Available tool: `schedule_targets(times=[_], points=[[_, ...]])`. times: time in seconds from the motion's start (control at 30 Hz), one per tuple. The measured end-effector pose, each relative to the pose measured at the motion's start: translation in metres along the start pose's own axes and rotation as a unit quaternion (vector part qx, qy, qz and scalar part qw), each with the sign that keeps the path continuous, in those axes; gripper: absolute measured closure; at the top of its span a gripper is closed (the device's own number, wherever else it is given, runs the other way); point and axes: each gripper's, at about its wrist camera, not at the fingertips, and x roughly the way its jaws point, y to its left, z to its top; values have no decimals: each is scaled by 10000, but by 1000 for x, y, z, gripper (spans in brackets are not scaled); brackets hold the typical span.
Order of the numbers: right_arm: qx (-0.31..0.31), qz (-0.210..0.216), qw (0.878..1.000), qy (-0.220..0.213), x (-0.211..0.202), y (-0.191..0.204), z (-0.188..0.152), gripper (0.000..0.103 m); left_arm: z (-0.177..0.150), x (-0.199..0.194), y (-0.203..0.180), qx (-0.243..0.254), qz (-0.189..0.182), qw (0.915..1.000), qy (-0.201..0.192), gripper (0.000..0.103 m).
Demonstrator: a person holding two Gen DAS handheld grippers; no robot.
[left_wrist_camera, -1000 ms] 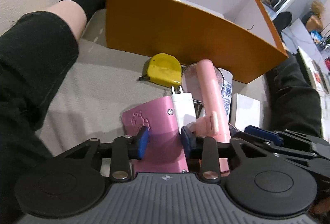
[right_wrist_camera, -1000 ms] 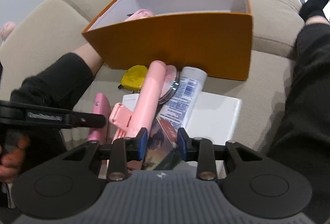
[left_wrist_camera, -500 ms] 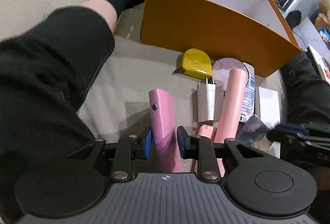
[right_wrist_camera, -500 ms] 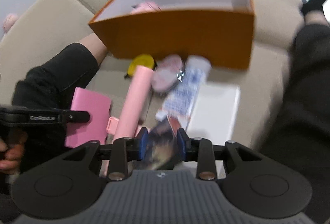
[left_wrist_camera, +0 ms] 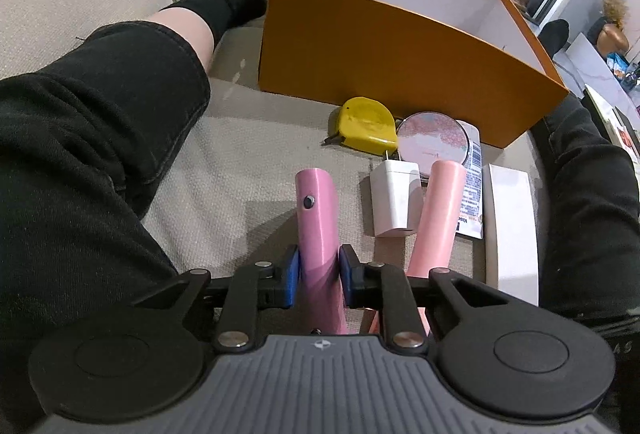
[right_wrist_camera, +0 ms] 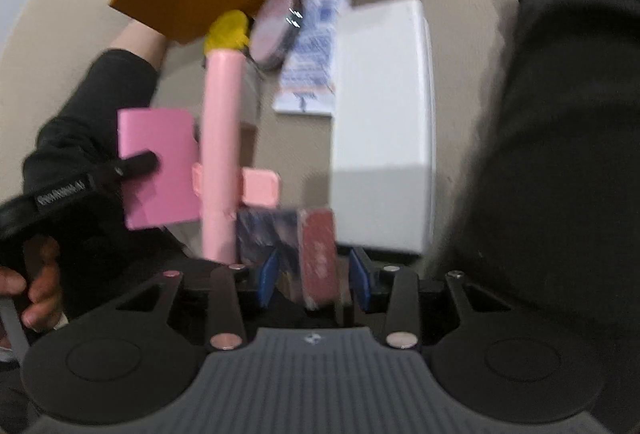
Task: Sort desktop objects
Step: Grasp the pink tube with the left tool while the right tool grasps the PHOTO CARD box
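1. The left gripper (left_wrist_camera: 319, 276) has just been closing, and its pads now clamp the pink case (left_wrist_camera: 318, 218), which sticks out forward from between the jaws on its thin edge.
2. The right gripper (right_wrist_camera: 313, 280) has just been opening; its jaws stand apart around a dark picture card (right_wrist_camera: 316, 254) and do not seem to press it, though that view is blurred.
3. Well ahead of both jaws stands the orange box (left_wrist_camera: 400, 74), with a few things already inside, so I judge the sorting begun.
4. Still out on the cushion, ahead and right of the left jaws: yellow tape measure (left_wrist_camera: 366, 126), round mirror (left_wrist_camera: 434, 144), white charger (left_wrist_camera: 394, 200), pink tube (left_wrist_camera: 438, 214), labelled packet (left_wrist_camera: 472, 190) and white box (left_wrist_camera: 510, 230).
5. Most of the work looks left.
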Motion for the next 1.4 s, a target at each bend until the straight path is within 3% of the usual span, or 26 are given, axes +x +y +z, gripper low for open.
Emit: schedule_targets(times=[0.23,0.37,0.53,0.67,0.77,1.0,1.07,1.13,1.4], points=[[-175,-39,9992,368,31,10,8,49,-1,1,-1,6,-20,10000,-36,80],[-59,135,9989,454,35,8,10,56,-1,1,-2,-9,-23,10000,-52,80],[-296,187,9992,190,13,19,10,71,0,2,-6,44,-60,10000,-40,80],[-707,115,9970,-295,-11,39,22,78,0,2,-6,59,-46,10000,-43,80],[-942,-263,9932,-638,-19,49,36,78,-1,2,-7,64,-32,10000,-50,80],[-1035,-659,9862,-1115,-5,56,65,78,1,3,-9,114,-5,9999,-58,81],[-1040,-785,9845,-1173,0,56,66,73,1,4,-10,127,3,9999,-55,81],[-908,-654,9880,-1067,5,51,64,67,1,4,-9,122,-4,9999,-50,81],[-541,-517,9924,-973,2,41,41,67,3,6,-12,198,-23,9998,-68,81]])
